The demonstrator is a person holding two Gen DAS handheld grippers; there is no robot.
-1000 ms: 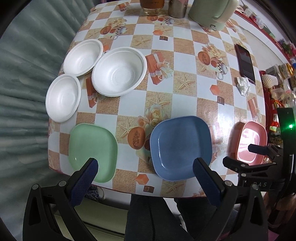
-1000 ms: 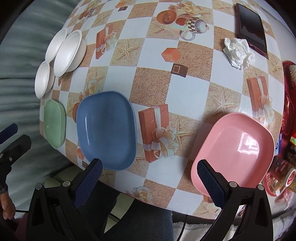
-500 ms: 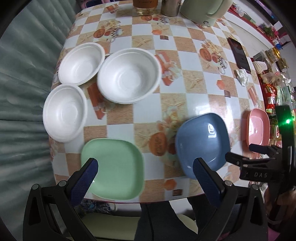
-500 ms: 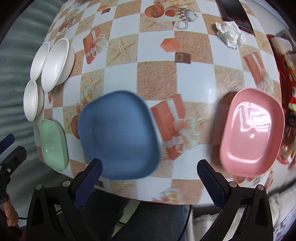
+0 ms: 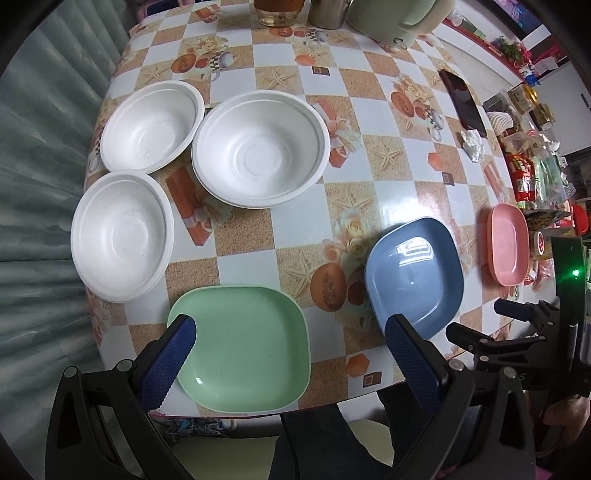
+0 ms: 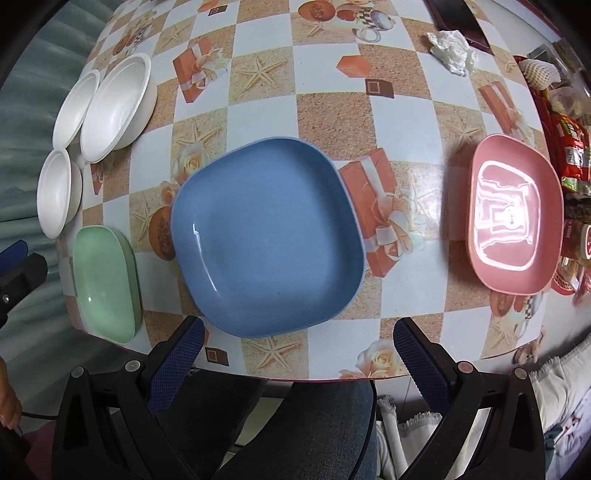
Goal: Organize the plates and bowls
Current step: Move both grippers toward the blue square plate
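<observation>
Three white bowls lie apart on the table: a large one (image 5: 260,147) (image 6: 116,107), one behind it at far left (image 5: 151,127) (image 6: 75,107), and a nearer one (image 5: 122,236) (image 6: 59,194). Along the near edge sit a green plate (image 5: 240,343) (image 6: 105,284), a blue plate (image 5: 413,273) (image 6: 267,236) and a pink plate (image 5: 508,243) (image 6: 515,214). My left gripper (image 5: 291,360) hangs open just before the green plate. Open as well, my right gripper (image 6: 295,360) faces the blue plate's near rim. Neither holds anything.
The tablecloth (image 5: 369,110) is checkered with starfish prints. A dark phone (image 5: 461,101) and a crumpled tissue (image 6: 452,51) lie at the far right. A pale green kettle (image 5: 391,18), a jar and a metal cup stand at the back. Snack packets (image 6: 569,155) crowd the right edge.
The left gripper has swung left, from the blue plate to centre on the green plate. The right gripper has also shifted left and now centres on the blue plate.
</observation>
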